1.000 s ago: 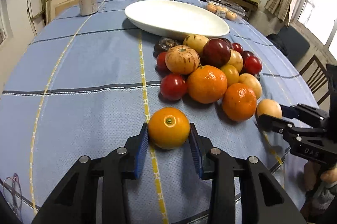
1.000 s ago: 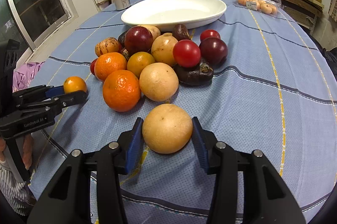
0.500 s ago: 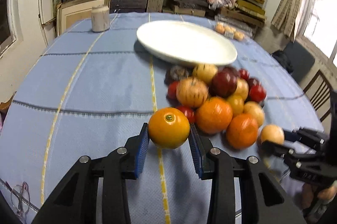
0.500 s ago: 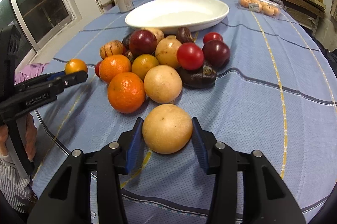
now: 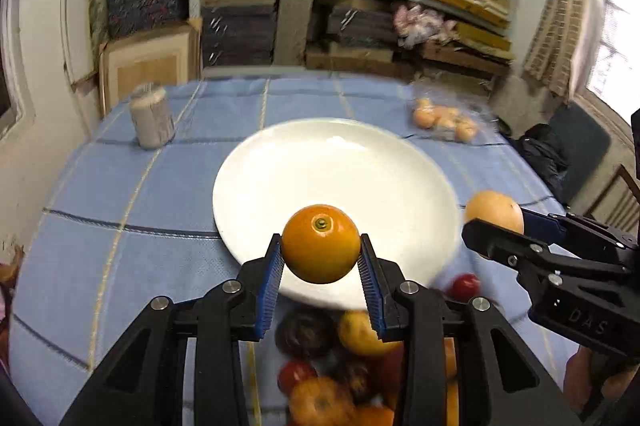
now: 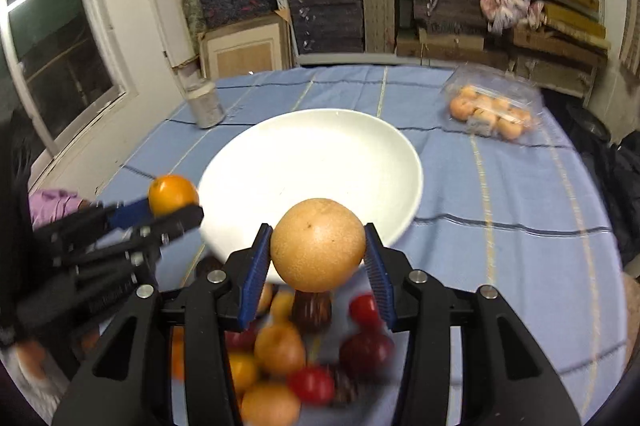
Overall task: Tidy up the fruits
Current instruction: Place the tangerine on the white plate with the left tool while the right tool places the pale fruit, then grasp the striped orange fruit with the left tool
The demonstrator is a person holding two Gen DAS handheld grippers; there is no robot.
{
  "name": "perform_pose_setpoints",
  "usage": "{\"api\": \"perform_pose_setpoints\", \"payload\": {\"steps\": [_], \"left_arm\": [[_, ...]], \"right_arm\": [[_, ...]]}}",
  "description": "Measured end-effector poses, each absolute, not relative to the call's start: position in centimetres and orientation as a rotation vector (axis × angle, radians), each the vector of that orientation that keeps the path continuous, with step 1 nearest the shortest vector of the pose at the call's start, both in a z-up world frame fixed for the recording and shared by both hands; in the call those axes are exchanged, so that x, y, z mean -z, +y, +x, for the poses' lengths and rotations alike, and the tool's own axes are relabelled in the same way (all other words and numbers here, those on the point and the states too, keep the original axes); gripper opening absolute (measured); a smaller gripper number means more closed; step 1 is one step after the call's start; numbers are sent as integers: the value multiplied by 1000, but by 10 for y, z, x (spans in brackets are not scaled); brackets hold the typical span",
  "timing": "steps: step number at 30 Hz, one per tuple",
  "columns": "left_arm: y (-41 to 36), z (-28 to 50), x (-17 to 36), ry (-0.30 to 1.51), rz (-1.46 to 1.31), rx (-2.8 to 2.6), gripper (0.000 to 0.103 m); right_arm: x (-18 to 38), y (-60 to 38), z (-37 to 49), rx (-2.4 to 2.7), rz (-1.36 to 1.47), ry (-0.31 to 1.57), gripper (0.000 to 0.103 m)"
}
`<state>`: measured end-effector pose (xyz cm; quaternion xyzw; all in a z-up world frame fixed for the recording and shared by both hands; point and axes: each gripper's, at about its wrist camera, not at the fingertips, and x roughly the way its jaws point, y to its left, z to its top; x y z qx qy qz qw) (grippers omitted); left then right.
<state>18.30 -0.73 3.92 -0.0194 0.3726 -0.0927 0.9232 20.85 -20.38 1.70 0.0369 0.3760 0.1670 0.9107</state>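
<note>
My left gripper (image 5: 321,258) is shut on a small orange (image 5: 321,244) and holds it in the air over the near rim of the white plate (image 5: 332,169). My right gripper (image 6: 318,266) is shut on a large tan round fruit (image 6: 318,254), also raised at the plate's near rim (image 6: 312,161). The right gripper shows in the left wrist view (image 5: 496,222), the left one in the right wrist view (image 6: 176,205). The pile of mixed fruits (image 6: 296,354) lies on the table below both grippers, blurred. The plate holds nothing.
A blue tablecloth (image 5: 132,209) covers the round table. A grey-white jar (image 5: 152,121) stands at the back left. A clear pack of small orange fruits (image 6: 488,109) lies at the back right. Shelves with stacked goods stand behind the table.
Both grippers have lifted their fruits off the table and moved forward over the fruit pile to the plate's near rim. Both remain shut on their fruits.
</note>
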Motion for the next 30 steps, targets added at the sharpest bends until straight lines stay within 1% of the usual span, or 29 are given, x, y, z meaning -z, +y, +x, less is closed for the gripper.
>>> {"api": "perform_pose_setpoints", "payload": {"steps": [5,7,8,9,10,13,17,18,19,20,21,22,24,25,26,28,30], "left_arm": [[0,204,-21,806,-58,196,37],[0,207,-17,811,-45,196,38],[1,208,-14,817,-45,197,38],[1,210,-11,831,-44,202,38],[0,211,-8,839,-42,205,38],[3,211,-5,835,-48,200,38],[13,194,-21,782,-83,208,38],[16,187,-27,763,-89,211,42],[21,178,-34,735,-97,211,50],[25,167,-42,703,-103,206,55],[28,160,-45,685,-107,202,65],[33,147,-49,660,-118,191,72],[44,124,-48,641,-137,164,73],[48,111,-44,642,-141,148,73],[51,100,-39,644,-141,131,73],[56,76,-27,655,-139,101,73],[59,59,-15,684,-147,97,73]], "right_arm": [[7,-199,242,-337,82,812,45],[12,-197,247,-336,68,812,47],[13,-195,249,-339,57,812,56],[14,-195,249,-327,42,799,71],[13,-196,247,-318,37,784,75],[6,-202,241,-319,41,748,75],[-26,-224,209,-319,114,621,75],[-40,-232,194,-331,143,557,76],[-50,-237,182,-339,157,509,78],[-60,-241,169,-340,163,459,86],[-68,-247,149,-333,160,393,96],[-71,-251,134,-323,153,348,98],[-62,-261,103,-296,142,284,98],[-53,-266,94,-283,147,287,99],[-42,-270,87,-275,157,312,99],[-21,-280,80,-308,216,425,99],[-7,-285,72,-345,279,479,99]]}}
